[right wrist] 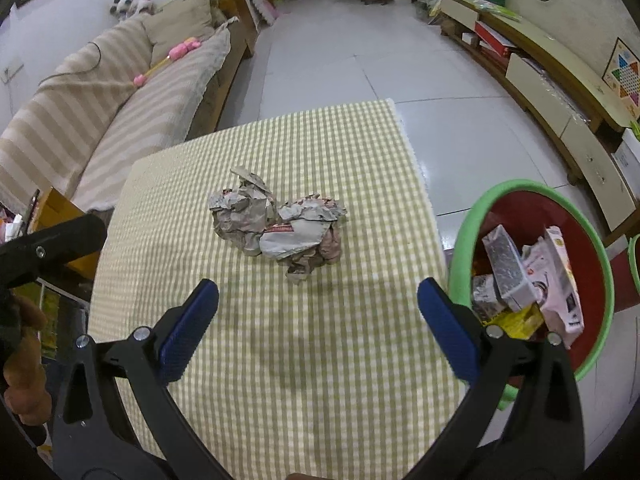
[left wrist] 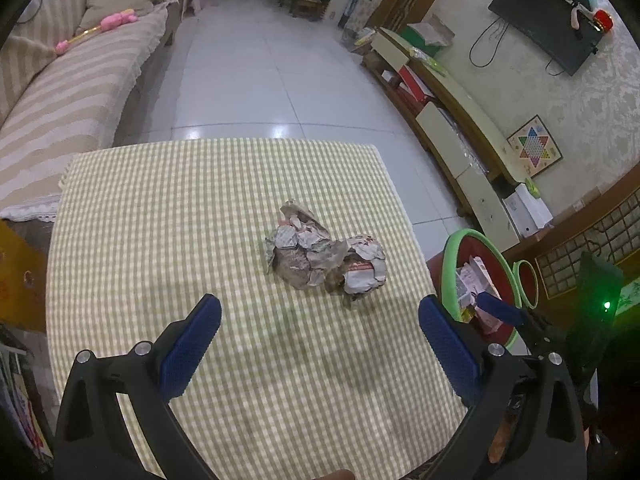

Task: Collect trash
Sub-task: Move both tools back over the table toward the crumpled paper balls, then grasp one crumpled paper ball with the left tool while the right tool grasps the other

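Blue ribbed pads line both the left gripper (left wrist: 320,328) and right gripper (right wrist: 318,308), jaws spread wide, empty. Crumpled newspaper wads (right wrist: 276,226) sit mid-table on checked cloth (right wrist: 280,380); a green-rimmed red bin (right wrist: 464,240) stands beside the table.

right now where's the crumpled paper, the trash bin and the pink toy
crumpled paper (right wrist: 276,226): right wrist view, middle of the wad
trash bin (right wrist: 468,224): right wrist view, green rim, left side
pink toy (left wrist: 116,21): left wrist view, its pink body
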A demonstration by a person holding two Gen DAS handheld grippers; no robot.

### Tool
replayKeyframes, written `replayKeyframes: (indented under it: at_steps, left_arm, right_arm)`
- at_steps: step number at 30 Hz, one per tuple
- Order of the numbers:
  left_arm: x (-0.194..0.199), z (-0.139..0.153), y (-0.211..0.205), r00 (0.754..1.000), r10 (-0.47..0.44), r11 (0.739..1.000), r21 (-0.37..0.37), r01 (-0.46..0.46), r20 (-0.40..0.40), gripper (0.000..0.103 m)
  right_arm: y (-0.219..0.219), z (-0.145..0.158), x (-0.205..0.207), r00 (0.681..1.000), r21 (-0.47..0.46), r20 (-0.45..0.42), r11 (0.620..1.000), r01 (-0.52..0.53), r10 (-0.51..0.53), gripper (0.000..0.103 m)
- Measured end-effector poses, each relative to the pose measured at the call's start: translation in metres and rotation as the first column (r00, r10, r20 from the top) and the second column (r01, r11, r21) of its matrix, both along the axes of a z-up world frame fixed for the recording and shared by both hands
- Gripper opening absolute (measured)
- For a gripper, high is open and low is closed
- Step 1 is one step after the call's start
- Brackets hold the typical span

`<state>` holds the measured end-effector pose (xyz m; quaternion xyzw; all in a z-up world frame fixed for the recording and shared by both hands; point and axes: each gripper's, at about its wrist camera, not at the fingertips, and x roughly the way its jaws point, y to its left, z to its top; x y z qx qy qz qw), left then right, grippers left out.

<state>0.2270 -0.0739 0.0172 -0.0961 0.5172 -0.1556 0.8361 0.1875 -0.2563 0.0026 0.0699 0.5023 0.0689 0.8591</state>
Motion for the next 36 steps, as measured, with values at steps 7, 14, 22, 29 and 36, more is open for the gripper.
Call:
replayKeyframes:
  at_steps: [7,14,22,29,36]
  left_arm:
    - [0.035,-0.031,-0.01,0.998,-0.019,1.0,0.001,0.019,-0.065,0.095]
    - [0.07,-0.064,-0.025,0.993,-0.028,1.0,0.007,0.029,-0.115,0.095]
    - [0.096,-0.11,-0.031,0.979,-0.014,1.0,0.004,0.015,-0.205,0.095]
    - [0.107,-0.133,-0.039,0.971,-0.022,1.0,-0.008,0.021,-0.239,0.085]
    - [0.106,-0.145,-0.045,0.964,-0.039,0.999,-0.012,0.037,-0.262,0.055]
  right_arm:
    - [0.013,-0.029,0.024,0.998,-0.045,-0.05,0.998,-0.035,0.033,0.098]
    - [0.026,-0.054,0.049,0.995,-0.061,-0.08,0.996,-0.066,0.061,0.098]
    - [0.03,-0.072,0.065,0.994,-0.069,-0.088,0.995,-0.067,0.061,0.098]
    - [0.032,-0.083,0.071,0.992,-0.065,-0.094,0.994,-0.087,0.08,0.09]
    - [0.032,-0.086,0.071,0.99,-0.041,-0.104,0.994,-0.098,0.093,0.055]
